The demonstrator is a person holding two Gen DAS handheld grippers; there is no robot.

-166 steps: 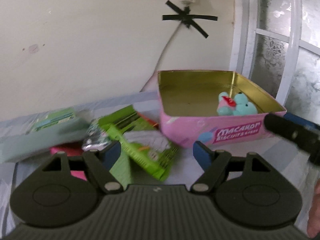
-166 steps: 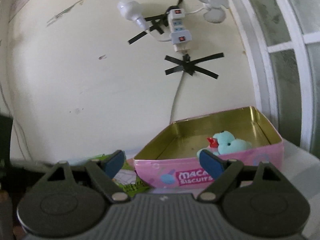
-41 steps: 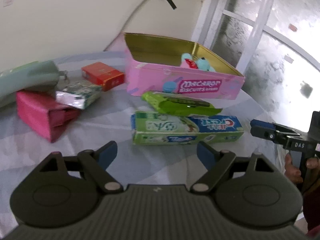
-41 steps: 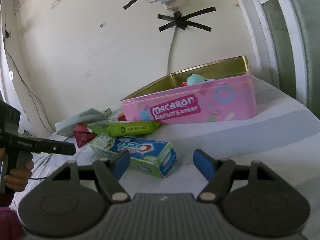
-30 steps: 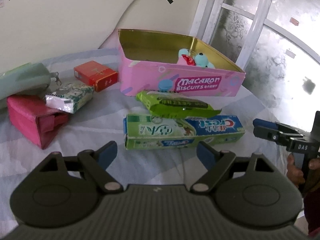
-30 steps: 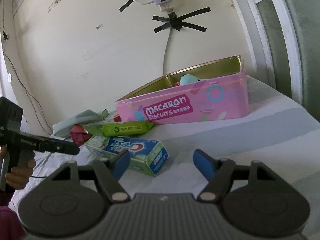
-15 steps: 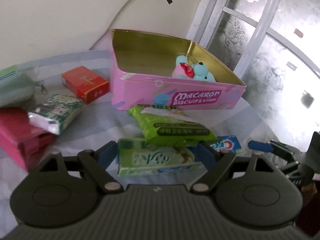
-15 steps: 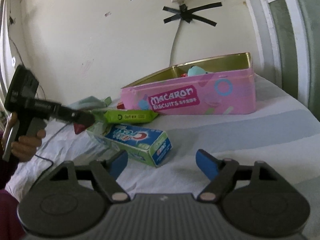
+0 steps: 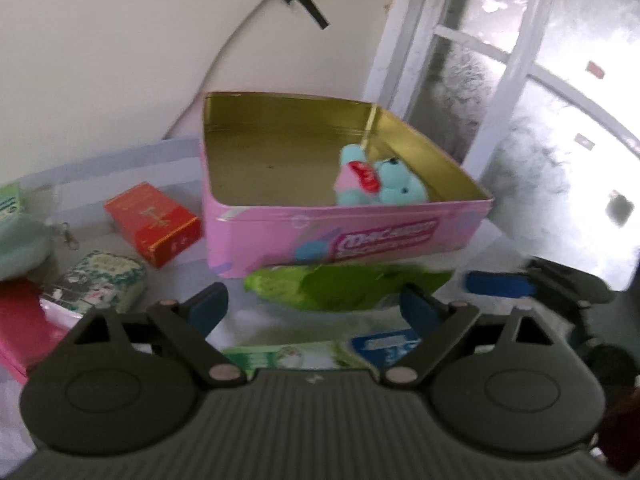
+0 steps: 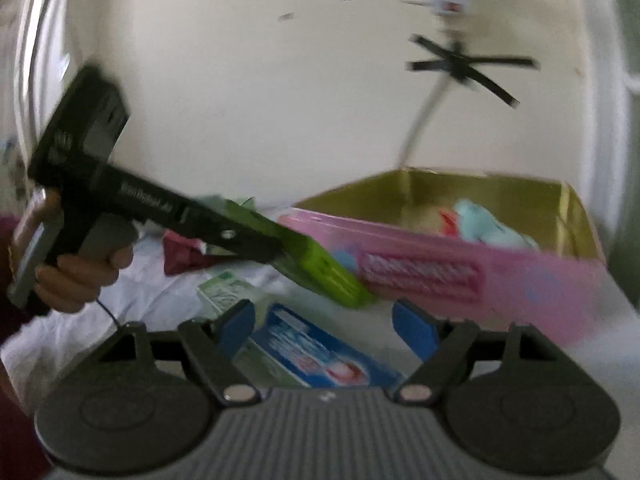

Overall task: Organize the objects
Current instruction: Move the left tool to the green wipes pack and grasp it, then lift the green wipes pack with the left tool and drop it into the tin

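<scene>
A pink tin [image 9: 256, 240] stands open with a teal plush toy [image 9: 384, 188] in its right corner. A green packet [image 9: 344, 288] lies against the tin's front. Nearer, a green and blue toothpaste box [image 9: 296, 354] is half hidden under my left gripper [image 9: 312, 310]. That gripper's jaws are opening; the packet lies just beyond its fingertips and the pads press on nothing. My right gripper [image 10: 326, 326] stands open over the toothpaste box [image 10: 316, 352], without touching it. Its blue pad [image 9: 500, 284] shows at the right of the left wrist view. The right wrist view is blurred.
Left of the tin lie a red box [image 9: 152, 220], a patterned foil packet [image 9: 100, 280], a pink pouch [image 9: 20, 328] and a pale green pouch [image 9: 20, 236]. A wall with a taped cable [image 9: 224, 56] stands behind. A window frame [image 9: 500, 92] rises at the right.
Both grippers have come closer to the tin and the toothpaste box. The left jaws stand a little wider. The right gripper has rolled, and the left gripper now reaches across its view to the green packet.
</scene>
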